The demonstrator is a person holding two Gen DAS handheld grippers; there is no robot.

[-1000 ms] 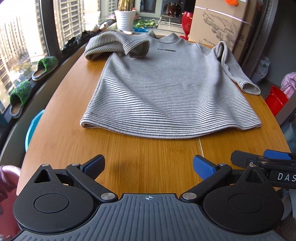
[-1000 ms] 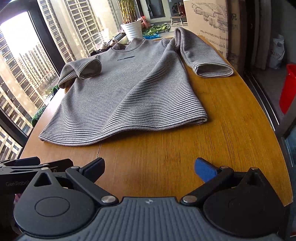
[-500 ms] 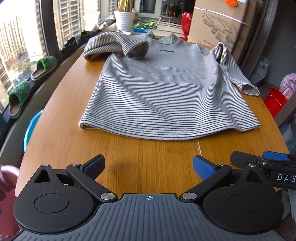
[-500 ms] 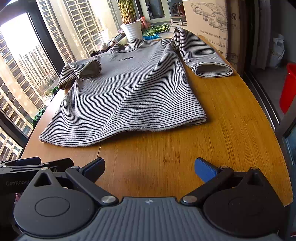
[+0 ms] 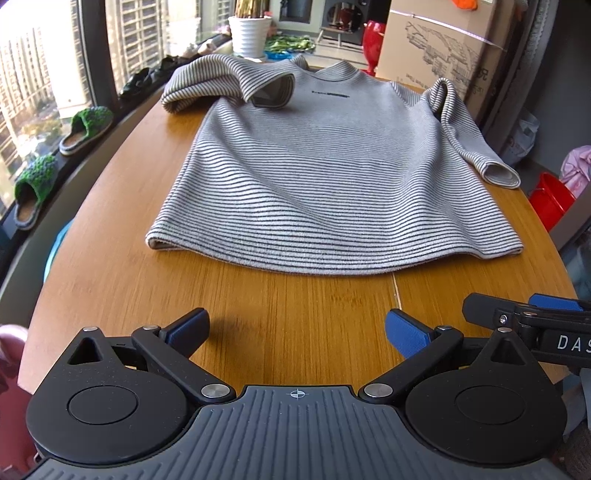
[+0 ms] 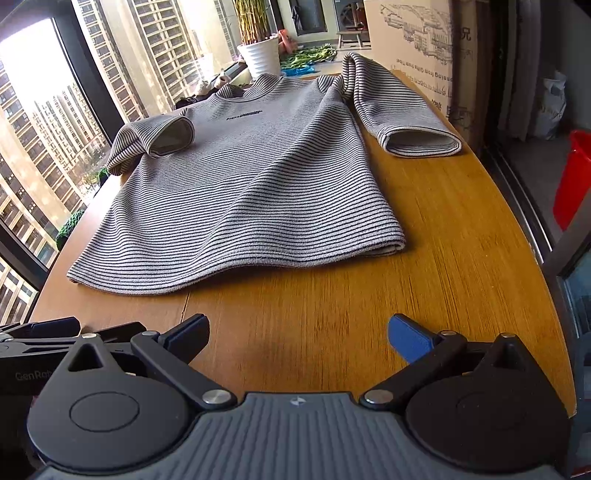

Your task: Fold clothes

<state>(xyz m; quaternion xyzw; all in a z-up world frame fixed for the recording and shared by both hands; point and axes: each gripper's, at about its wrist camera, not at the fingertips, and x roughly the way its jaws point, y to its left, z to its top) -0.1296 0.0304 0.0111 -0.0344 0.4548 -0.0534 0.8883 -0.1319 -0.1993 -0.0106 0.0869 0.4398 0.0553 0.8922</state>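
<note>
A grey sweater with thin dark stripes [image 5: 332, 177] lies spread flat, front up, across the middle of a rounded wooden desk [image 5: 295, 314], its hem toward the bottom of the frame and its collar toward the top. In the left wrist view, the sleeve at upper left [image 5: 229, 79] is folded inward so its open cuff rests on the chest, just beside a small dark printed label. The other sleeve [image 5: 469, 136] runs down the right side of the frame, its cuff lying on the bare wood near the desk edge. At the bottom of that view the left tool [image 5: 297, 328] hovers above empty wood short of the hem, released, its blue-padded fingers spread wide and holding nothing. The right tool [image 6: 298, 330], seen in its own view, is likewise spread apart and empty, also short of the hem. Beyond the desk, at the top of the frame, stand a white ribbed plant pot [image 5: 249, 35] and a large cardboard box [image 5: 443, 48]. Green slippers [image 5: 86, 127] sit on the window ledge at left, and a red bucket [image 5: 550, 199] stands at the right edge.
</note>
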